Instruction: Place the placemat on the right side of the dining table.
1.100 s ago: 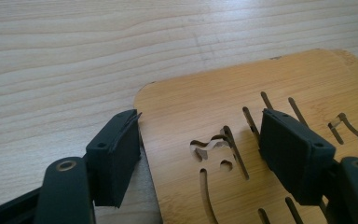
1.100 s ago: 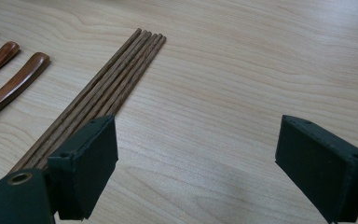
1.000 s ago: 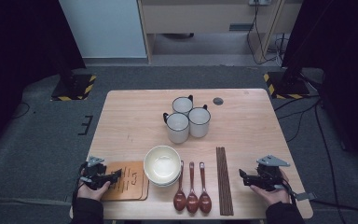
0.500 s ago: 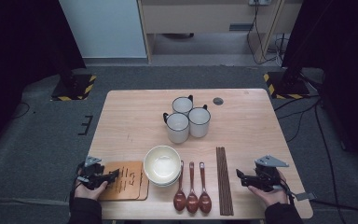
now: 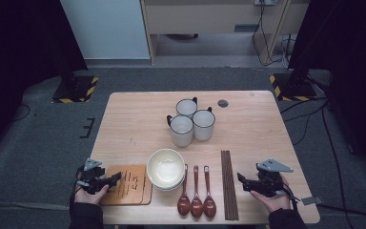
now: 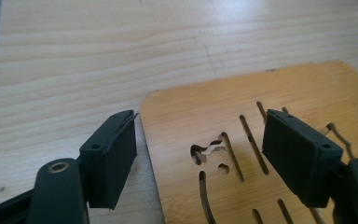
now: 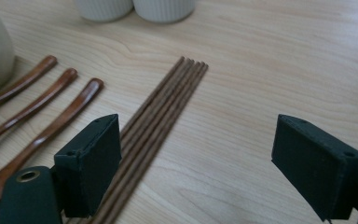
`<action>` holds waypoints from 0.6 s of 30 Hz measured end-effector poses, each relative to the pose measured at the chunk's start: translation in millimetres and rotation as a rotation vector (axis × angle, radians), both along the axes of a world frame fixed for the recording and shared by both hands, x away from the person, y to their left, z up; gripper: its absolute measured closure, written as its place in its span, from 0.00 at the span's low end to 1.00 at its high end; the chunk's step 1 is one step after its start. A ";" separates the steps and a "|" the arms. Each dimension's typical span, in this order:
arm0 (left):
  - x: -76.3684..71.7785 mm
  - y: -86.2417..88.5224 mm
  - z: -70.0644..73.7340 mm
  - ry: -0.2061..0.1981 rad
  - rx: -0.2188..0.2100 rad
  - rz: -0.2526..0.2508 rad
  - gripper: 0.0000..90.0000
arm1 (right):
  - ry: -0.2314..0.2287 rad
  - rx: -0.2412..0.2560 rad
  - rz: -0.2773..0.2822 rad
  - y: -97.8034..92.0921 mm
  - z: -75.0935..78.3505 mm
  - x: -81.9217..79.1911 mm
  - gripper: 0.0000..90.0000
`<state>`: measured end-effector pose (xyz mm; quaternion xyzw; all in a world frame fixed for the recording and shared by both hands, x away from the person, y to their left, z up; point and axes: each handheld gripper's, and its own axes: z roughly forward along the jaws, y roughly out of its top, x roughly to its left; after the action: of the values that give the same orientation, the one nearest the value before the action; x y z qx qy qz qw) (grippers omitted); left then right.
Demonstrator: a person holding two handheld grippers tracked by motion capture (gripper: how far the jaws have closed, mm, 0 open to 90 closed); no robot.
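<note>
My left gripper (image 5: 110, 180) rests at the table's front left, open. In the left gripper view its jaws (image 6: 200, 135) straddle the left corner of a slotted wooden board (image 6: 214, 102), which lies flat (image 5: 128, 183). Open as well, my right gripper (image 5: 242, 179) sits at the front right, just right of a bundle of dark chopsticks (image 5: 228, 183). In the right gripper view (image 7: 198, 140) the chopsticks (image 7: 168, 100) run past the left jaw and nothing is between the jaws.
A stack of cream bowls (image 5: 165, 168) stands beside the board. Three brown spoons (image 5: 196, 198) lie between bowls and chopsticks. Three white mugs (image 5: 190, 121) cluster at mid-table, with a small dark disc (image 5: 223, 103) behind them.
</note>
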<state>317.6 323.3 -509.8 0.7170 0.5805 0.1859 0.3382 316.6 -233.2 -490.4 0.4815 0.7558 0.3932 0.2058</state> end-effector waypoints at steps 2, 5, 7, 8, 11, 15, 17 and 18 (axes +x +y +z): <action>-2.6 0.6 2.2 -0.009 0.004 0.003 0.28 | -0.009 0.007 0.002 2.3 2.0 -1.5 0.18; -14.2 4.3 5.9 -0.022 0.013 0.010 0.32 | -0.023 0.024 0.009 8.6 7.4 -5.2 0.18; -19.8 7.0 5.6 -0.013 0.018 0.012 0.35 | -0.032 0.033 0.011 11.8 9.6 -7.2 0.18; -21.8 8.3 5.5 -0.012 0.021 0.015 0.36 | -0.037 0.037 0.017 12.7 10.7 -8.1 0.18; -29.2 13.0 5.8 -0.013 0.032 0.031 0.38 | -0.044 0.057 0.024 16.1 13.7 -11.2 0.18; -34.7 17.9 5.8 -0.016 0.041 0.050 0.41 | -0.042 0.064 0.047 23.1 15.8 -15.3 0.20; -36.0 19.6 4.5 -0.009 0.046 0.055 0.41 | -0.029 0.055 0.061 27.7 15.2 -16.6 0.21; -36.4 20.1 3.8 -0.005 0.049 0.058 0.42 | -0.026 0.050 0.067 29.4 15.0 -17.2 0.21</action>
<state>281.2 343.4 -506.0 0.7075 0.5954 0.2114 0.3165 299.4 -203.8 -475.4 0.4560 0.7587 0.4246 0.1902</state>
